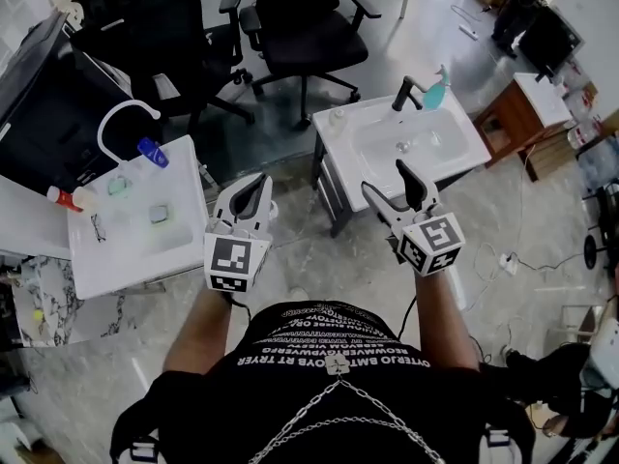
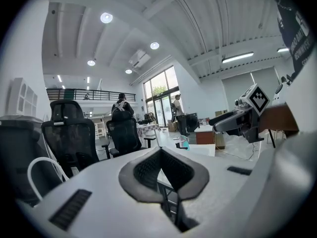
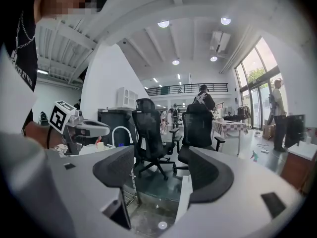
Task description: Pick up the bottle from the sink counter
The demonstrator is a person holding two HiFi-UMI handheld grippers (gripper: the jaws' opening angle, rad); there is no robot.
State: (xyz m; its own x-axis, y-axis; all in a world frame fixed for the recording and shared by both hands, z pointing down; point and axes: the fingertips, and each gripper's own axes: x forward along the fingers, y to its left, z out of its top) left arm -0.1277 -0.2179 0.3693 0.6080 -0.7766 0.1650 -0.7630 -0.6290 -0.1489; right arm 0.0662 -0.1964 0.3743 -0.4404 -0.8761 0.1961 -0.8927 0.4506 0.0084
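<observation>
**A:** Where is the bottle?

**B:** The teal bottle (image 1: 435,91) stands upright at the back edge of the white sink (image 1: 340,143), just to the right of its black tap (image 1: 406,93). Nothing is touching it.

**A:** How do you think it will handle?

**B:** It looks like small, thin plastic, so I'd guess it is light, smooth and a bit squashy. It may be wet, given where it stands. I can't tell how full it is. I'd grip the straight body below the narrow top, with the jaws across its width. A firm squeeze should do; a hard one could make it buckle or pop out.

**A:** Is anything in the way?

**B:** The tap is close, so coming in from the side away from the tap seems safer.

**A:** And the grippers?

**B:** The right gripper (image 3: 161,162) is nearer, in front of the sink and well short of the bottle. Its jaws are spread with nothing between them. The left gripper (image 2: 159,150) is off to the sink's left, its jaws pressed together on nothing.

**A:** Is there only one bottle?

**B:** No. A red-capped bottle (image 1: 65,198) lies on a second counter (image 1: 97,259), far left of the sink. I can't tell which one the task means.
</observation>
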